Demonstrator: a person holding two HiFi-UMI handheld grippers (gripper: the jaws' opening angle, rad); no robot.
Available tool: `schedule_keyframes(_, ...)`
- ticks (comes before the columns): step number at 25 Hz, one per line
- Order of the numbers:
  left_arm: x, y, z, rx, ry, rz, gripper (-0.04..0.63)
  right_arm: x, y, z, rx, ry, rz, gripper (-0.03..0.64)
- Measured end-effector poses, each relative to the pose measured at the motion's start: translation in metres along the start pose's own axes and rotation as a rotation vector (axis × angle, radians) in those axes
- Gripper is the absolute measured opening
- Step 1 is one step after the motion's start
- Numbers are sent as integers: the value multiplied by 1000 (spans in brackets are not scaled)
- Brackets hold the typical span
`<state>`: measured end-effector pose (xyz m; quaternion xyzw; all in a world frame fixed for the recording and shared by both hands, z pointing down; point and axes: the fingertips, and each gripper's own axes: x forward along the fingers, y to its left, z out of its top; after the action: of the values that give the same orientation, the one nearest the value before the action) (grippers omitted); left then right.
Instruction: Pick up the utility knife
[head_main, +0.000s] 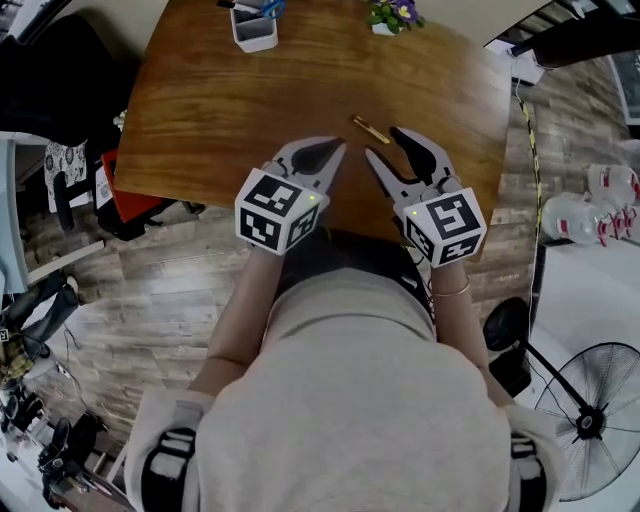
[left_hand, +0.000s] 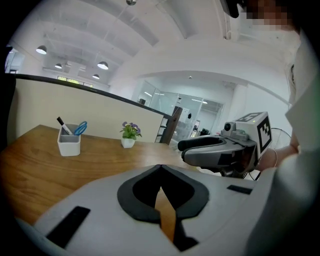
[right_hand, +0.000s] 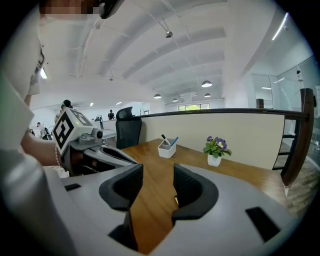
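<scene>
On the wooden tabletop (head_main: 250, 90) the knife (head_main: 370, 130) lies flat, not yet lifted, just ahead of the right tool (head_main: 382, 145), whose jaws stand wide with nothing gripped. The left tool (head_main: 338, 150) beside it is closed and empty, so the final reach, grip and lift are all left to do.

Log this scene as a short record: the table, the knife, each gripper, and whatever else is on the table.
surface: wooden table
left gripper: shut, empty
right gripper: open, empty
target: utility knife, lying flat just ahead of the right gripper tips, untouched
far edge: white pen holder, potted flowers
</scene>
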<state>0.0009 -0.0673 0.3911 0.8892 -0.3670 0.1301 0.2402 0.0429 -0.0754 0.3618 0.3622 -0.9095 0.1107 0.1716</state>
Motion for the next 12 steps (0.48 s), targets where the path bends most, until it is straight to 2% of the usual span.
schedule_keyframes(12,20,7,-22,-89,43,55,14,23,-22,-29,-12,88,76,163)
